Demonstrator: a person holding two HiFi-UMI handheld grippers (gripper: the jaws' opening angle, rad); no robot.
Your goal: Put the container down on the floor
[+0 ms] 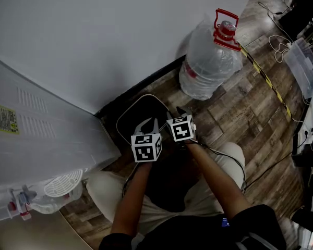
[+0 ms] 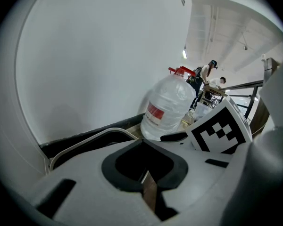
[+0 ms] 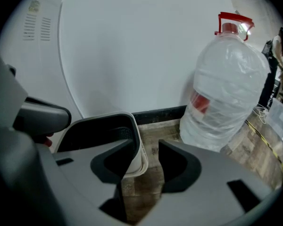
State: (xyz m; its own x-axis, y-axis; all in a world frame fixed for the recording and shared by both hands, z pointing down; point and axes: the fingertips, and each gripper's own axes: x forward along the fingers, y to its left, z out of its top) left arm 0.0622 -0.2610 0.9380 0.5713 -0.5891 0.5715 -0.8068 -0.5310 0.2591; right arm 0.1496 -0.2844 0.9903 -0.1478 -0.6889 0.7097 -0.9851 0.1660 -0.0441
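Note:
The container [image 1: 129, 105], a dark bin with a white rim, stands on the wooden floor against the black skirting. My right gripper [image 1: 175, 112] is open over its right corner. In the right gripper view the rim [image 3: 137, 145] sits between the jaws [image 3: 148, 159], one jaw inside the bin and one outside, with a gap of floor beside the outer pad. My left gripper [image 1: 148, 123] hangs close beside it over the bin's near edge. Its jaws [image 2: 146, 182] are shut with nothing between them, and the rim [image 2: 94, 136] lies beyond them.
A big clear water jug [image 1: 208, 61] with a red cap and handle stands right of the container. A white cabinet [image 1: 36, 134] fills the left, with a white mesh piece [image 1: 62, 184] at its foot. Striped tape [image 1: 271, 85] and cables cross the floor at right.

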